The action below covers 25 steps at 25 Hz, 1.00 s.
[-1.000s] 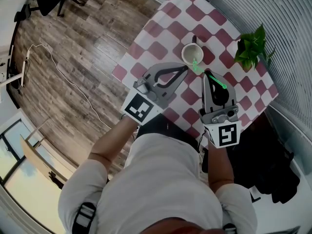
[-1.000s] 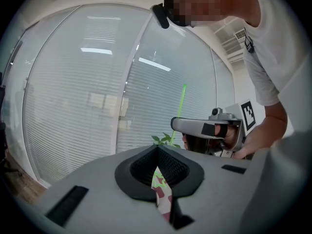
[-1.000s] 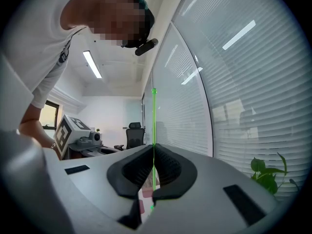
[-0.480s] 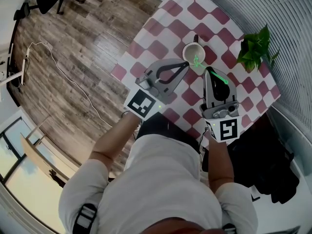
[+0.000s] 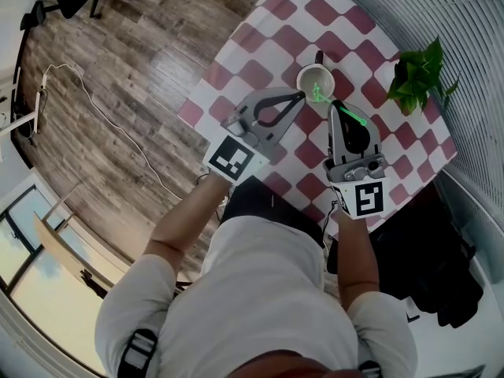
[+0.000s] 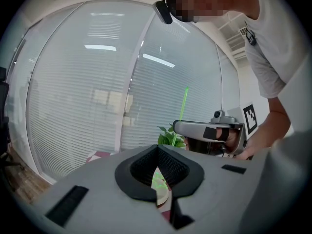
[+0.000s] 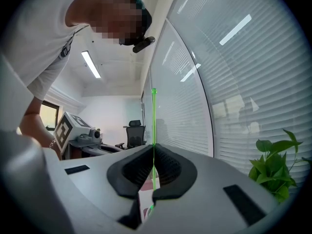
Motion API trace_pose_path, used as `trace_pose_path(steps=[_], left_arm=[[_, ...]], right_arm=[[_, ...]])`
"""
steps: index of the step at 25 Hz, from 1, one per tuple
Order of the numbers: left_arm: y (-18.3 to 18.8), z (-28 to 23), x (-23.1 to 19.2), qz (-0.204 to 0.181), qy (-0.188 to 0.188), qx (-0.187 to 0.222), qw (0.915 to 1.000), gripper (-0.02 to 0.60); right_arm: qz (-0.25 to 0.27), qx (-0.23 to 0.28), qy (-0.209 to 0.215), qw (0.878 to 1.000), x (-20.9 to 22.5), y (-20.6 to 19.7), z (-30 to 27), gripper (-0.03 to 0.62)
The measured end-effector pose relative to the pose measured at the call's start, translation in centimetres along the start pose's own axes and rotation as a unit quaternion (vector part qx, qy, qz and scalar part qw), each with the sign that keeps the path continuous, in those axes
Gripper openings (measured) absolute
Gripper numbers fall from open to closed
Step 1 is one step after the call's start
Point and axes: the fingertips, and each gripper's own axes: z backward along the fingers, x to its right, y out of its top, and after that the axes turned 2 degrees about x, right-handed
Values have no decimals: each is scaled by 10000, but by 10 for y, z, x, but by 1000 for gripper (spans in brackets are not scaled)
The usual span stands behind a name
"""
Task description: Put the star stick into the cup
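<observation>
A white cup [image 5: 313,75] stands on the checked table [image 5: 260,46]. My right gripper [image 5: 340,107] is shut on the green star stick [image 5: 350,116]. The stick's star end [image 5: 317,94] hangs at the cup's near rim. In the right gripper view the stick [image 7: 153,126] rises straight from between the pressed pads of the right gripper [image 7: 153,151]. My left gripper [image 5: 301,95] is shut, its tips close to the cup's near-left rim; whether they touch it is unclear. In the left gripper view, below the left gripper's [image 6: 157,150] tips, the cup's rim [image 6: 165,191] shows. Beyond are the stick [image 6: 184,104] and right gripper [image 6: 176,127].
A potted green plant [image 5: 417,77] stands at the table's right side, near the blinds; it also shows as the plant [image 7: 275,165] in the right gripper view. Wooden floor [image 5: 118,77] with a white cable lies left of the table. Dark bags [image 5: 441,274] sit on the floor at right.
The left gripper's tips have edged closer to the cup. The right gripper still holds the stick, with the star staying by the cup's near rim.
</observation>
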Motion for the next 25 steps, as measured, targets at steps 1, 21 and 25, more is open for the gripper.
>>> trace_pose_path(steps=[1, 21, 25], left_arm=[[-2, -1, -1, 13, -2, -3, 10000, 32], [-40, -14, -11, 95, -50, -168, 9998, 32], [-46, -17, -13, 108, -48, -195, 9997, 32]], right_arm=[[-5, -4, 12, 10000, 0, -2, 0, 34], [-124, -116, 144, 9998, 7, -44, -11, 34], [-139, -131, 144, 9997, 7, -49, -12, 34]])
